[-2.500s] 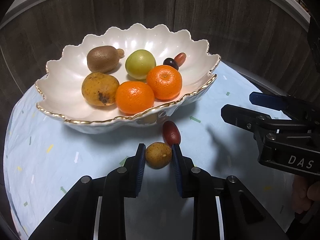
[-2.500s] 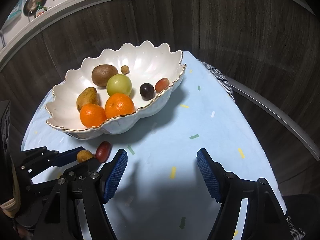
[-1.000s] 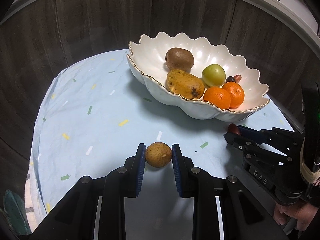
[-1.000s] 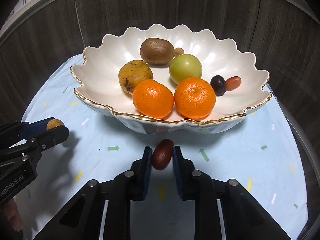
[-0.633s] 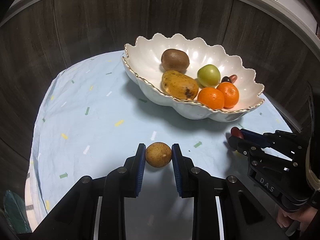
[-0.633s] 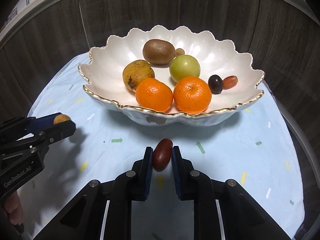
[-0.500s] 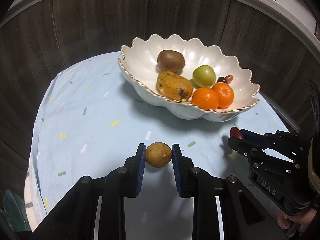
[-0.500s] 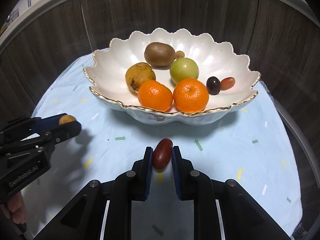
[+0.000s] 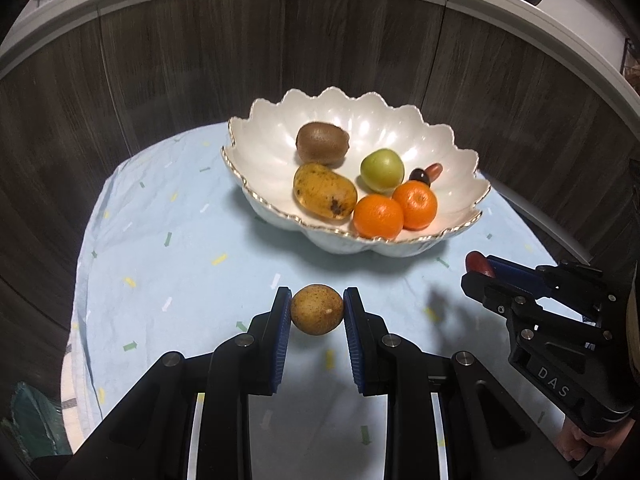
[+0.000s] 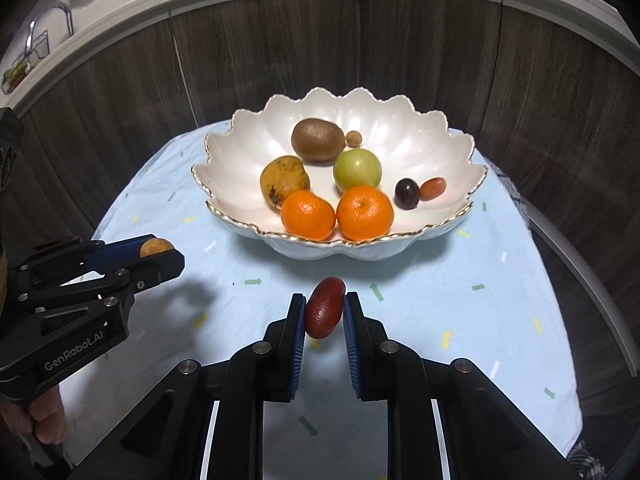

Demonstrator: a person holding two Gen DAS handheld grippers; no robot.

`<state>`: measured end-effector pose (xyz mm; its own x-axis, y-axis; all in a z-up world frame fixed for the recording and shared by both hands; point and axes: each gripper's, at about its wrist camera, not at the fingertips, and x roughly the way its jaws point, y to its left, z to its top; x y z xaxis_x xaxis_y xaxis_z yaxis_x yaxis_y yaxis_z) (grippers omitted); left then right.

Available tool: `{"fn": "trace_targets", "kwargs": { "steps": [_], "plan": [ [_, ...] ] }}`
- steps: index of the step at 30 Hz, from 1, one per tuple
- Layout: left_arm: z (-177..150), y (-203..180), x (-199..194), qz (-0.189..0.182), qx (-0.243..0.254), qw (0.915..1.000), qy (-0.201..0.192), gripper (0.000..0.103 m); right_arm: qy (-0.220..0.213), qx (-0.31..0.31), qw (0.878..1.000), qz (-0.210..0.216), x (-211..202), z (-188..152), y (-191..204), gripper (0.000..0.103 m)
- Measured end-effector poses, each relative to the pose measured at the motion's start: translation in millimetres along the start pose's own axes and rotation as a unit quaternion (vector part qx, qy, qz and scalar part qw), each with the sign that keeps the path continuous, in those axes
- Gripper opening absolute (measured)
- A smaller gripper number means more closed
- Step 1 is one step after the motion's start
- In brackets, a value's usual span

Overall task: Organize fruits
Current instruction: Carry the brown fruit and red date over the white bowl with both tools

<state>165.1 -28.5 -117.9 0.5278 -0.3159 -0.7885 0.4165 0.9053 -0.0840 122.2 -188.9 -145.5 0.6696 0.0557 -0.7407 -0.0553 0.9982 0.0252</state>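
Note:
My left gripper [image 9: 317, 310] is shut on a small round brown fruit [image 9: 317, 309] and holds it above the cloth, in front of the bowl. My right gripper [image 10: 325, 313] is shut on a dark red oval fruit [image 10: 325, 313], also held in front of the bowl. The white scalloped bowl [image 9: 260, 152] [image 10: 448, 160] holds a kiwi [image 10: 318, 139], a green fruit [image 10: 357, 170], a yellow-brown fruit [image 10: 283, 180], two oranges [image 10: 308, 215], a dark grape [image 10: 407, 193], a small red fruit [image 10: 433, 188] and a tiny brown fruit [image 10: 353, 138].
The round table wears a light blue cloth with confetti marks [image 9: 168, 248]. Dark wood panels [image 9: 160, 72] curve close behind the bowl. The right gripper's body [image 9: 552, 320] shows at the right of the left wrist view; the left gripper's body [image 10: 80, 292] at the left of the right wrist view.
Both grippers closed on their fruits and lifted them off the cloth, then drew back and up from the bowl. Over the last half second they rose slightly further.

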Motion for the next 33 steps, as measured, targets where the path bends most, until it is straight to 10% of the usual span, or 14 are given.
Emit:
{"fn": "trace_targets", "kwargs": {
  "steps": [33],
  "plan": [
    [93.2, -11.7, 7.8, 0.012, 0.004, 0.9989, -0.046, 0.026, -0.070, 0.020, 0.997, -0.017, -6.6, 88.3, -48.9, 0.020]
  ]
}}
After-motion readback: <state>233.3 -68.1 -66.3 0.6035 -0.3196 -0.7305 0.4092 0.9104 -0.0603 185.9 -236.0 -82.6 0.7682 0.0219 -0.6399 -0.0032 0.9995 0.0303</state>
